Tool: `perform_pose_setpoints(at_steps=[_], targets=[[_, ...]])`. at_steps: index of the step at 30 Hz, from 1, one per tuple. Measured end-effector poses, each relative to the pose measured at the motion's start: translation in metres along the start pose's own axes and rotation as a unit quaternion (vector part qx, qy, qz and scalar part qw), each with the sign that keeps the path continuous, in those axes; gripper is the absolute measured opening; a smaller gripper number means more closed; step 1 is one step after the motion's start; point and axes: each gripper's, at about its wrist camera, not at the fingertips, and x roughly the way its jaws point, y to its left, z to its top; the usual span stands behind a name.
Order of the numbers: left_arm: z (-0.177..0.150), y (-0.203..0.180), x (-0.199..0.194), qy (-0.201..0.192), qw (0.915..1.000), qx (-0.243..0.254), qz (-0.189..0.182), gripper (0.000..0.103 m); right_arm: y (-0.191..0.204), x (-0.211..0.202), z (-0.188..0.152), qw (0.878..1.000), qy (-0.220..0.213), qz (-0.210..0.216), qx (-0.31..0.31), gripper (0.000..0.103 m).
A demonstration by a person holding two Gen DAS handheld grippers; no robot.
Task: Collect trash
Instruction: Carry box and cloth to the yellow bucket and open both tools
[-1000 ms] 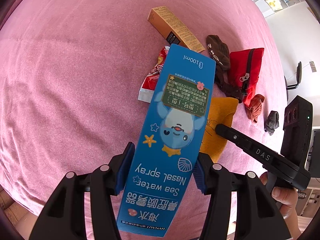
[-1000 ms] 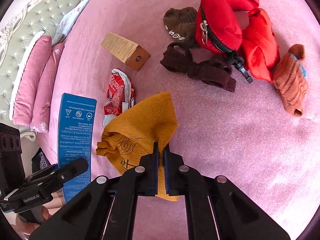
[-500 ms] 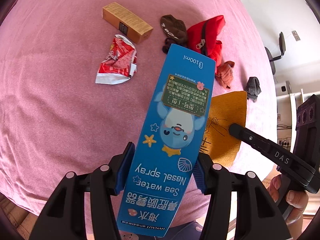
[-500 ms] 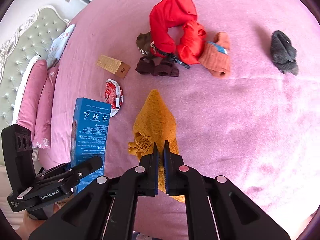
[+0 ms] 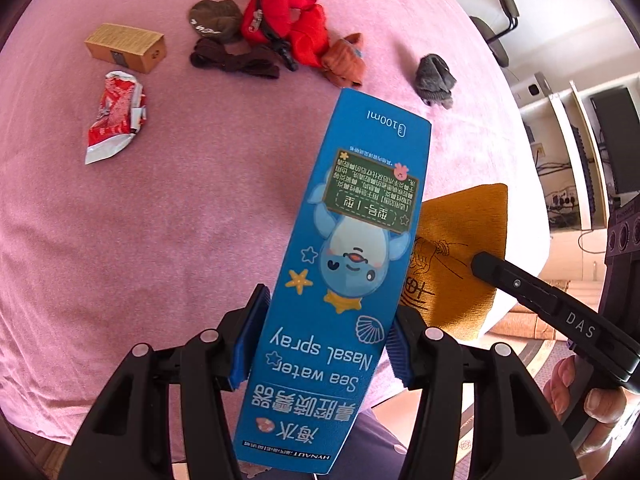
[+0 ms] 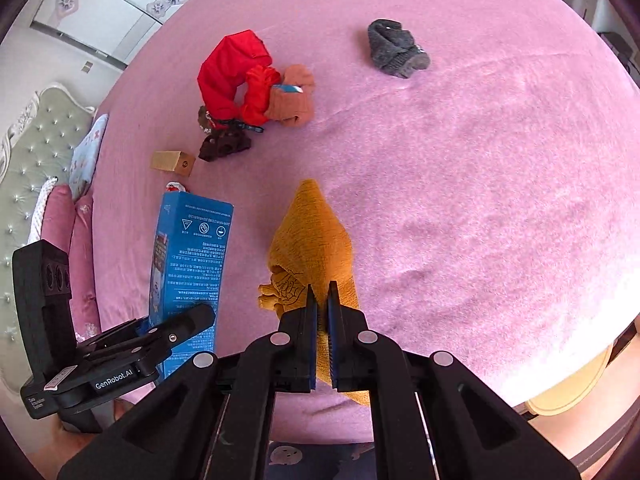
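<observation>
My left gripper is shut on a tall blue nasal spray box, held above the pink bed; the same blue box shows at the left of the right wrist view. My right gripper is shut on a mustard-yellow cloth, which hangs from its pads; that yellow cloth also shows right of the box. On the bedspread lie a crumpled red and white wrapper and a brown cardboard box.
A red pouch, dark brown socks, an orange sock and a grey sock lie on the pink bed. Pillows and a padded headboard stand at the left. A desk and chair are beyond the bed.
Both grippers have risen and drawn back from the bed with the blue box and yellow cloth still held; the items on the bedspread look smaller and farther, and the view has rolled.
</observation>
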Motion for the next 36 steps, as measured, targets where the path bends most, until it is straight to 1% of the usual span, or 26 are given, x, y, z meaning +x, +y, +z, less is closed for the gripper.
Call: perform_pose_setpoints(at_steps=[4,9,11,16,20,26,32,36], targets=[[-0.003,-0.036,0.014,0.017,0.9991,0.038,-0.001,0.054,-0.035,-0.020,-0.014,0.999,-0.014,-0.003,0.035,0.005],[-0.009,-0.090,0.032,0.032,0.9964,0.078,0.000,0.054,-0.085,-0.046,-0.029,0.997,-0.029,-0.006,0.073,0.005],[-0.013,-0.116,0.041,0.041,0.9948,0.093,-0.004,0.054,-0.107,-0.060,-0.035,0.996,-0.037,-0.013,0.082,0.005],[-0.034,-0.186,0.070,0.064,0.9883,0.137,-0.013,0.054,-0.170,-0.095,-0.057,0.991,-0.054,-0.026,0.117,0.005],[-0.053,-0.243,0.093,0.088,0.9804,0.175,-0.022,0.054,-0.220,-0.123,-0.081,0.986,-0.066,-0.044,0.149,0.005],[-0.092,-0.318,0.128,0.122,0.9643,0.233,-0.028,0.054,-0.289,-0.152,-0.124,0.974,-0.075,-0.065,0.202,0.005],[-0.127,-0.370,0.159,0.153,0.9493,0.274,-0.027,0.054,-0.341,-0.163,-0.165,0.962,-0.076,-0.077,0.253,0.005],[-0.146,-0.398,0.179,0.175,0.9414,0.286,-0.036,0.054,-0.363,-0.170,-0.181,0.955,-0.077,-0.077,0.276,0.005]])
